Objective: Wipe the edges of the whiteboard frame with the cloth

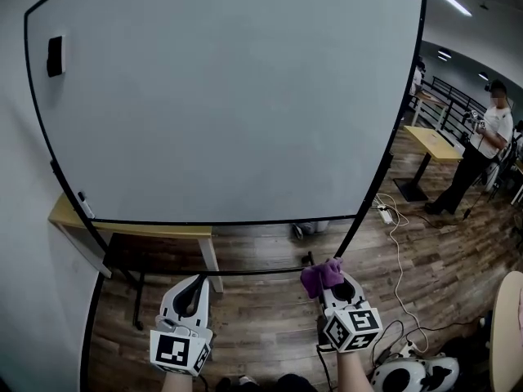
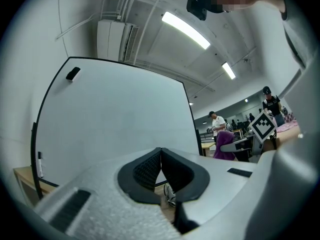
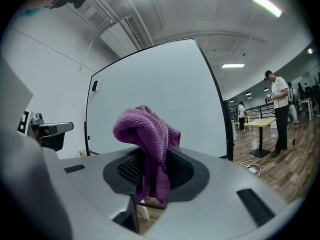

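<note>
The right gripper (image 3: 155,170) has its two black-padded jaws clamped on a purple terry cloth (image 3: 145,134). The cloth is bunched into a lump above the jaws, with a tail hanging down between them. In the head view this right gripper (image 1: 337,294) is held low, with the cloth (image 1: 321,274) just below the bottom right corner of the board and apart from it. The left gripper (image 2: 161,166) has its jaws closed together on nothing and sits low on the left (image 1: 194,284), also clear of the board.

Ahead stands the large white whiteboard with a thin black frame (image 1: 221,96). Its bottom edge (image 1: 229,221) and right edge (image 1: 394,137) are the nearest to the cloth. A small black block (image 1: 55,55) sticks to the upper left of the board, and a pale wooden table (image 1: 139,230) shows behind the lower edge. Well off to the right, a person in a white shirt (image 1: 484,145) stands on the wooden floor.

As I judge it, the cloth is in hand, so the pick-up is done, but no wiping is under way because the cloth touches no edge. The pictures do not show whether any part of the frame is already clean. As far as they show, all four edges are left to do, and the bottom right corner looks like the likely starting place
</note>
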{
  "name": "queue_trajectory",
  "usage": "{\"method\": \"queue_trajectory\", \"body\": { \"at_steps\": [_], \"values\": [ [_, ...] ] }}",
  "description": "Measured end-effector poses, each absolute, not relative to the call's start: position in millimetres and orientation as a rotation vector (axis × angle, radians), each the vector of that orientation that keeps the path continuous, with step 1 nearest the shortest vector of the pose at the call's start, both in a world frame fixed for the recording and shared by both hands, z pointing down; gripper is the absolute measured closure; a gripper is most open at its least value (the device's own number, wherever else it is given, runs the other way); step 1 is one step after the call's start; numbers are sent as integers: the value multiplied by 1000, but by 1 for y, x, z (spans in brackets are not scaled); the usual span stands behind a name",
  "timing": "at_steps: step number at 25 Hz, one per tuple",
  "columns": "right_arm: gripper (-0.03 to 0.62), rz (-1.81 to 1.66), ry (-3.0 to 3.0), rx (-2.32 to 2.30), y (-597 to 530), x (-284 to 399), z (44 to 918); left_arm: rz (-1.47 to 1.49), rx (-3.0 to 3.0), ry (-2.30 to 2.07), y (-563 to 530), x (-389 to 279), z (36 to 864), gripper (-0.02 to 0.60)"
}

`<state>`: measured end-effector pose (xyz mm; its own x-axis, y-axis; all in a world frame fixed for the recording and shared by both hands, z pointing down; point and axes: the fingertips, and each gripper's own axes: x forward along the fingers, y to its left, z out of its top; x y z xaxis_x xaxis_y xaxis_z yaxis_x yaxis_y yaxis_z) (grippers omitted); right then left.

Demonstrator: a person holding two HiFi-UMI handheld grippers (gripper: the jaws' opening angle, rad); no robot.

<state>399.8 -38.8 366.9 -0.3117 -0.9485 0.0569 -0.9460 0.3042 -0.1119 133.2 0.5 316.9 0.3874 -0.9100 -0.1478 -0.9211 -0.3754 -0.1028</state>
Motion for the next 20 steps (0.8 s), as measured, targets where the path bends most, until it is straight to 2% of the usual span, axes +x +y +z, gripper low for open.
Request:
{"method": "queue_trajectory", "body": {
  "at_steps": [20],
  "values": [
    [487, -100, 2657, -1621, -1, 410, 330, 123, -2304, 1833, 61, 145, 293, 563]
  ]
}}
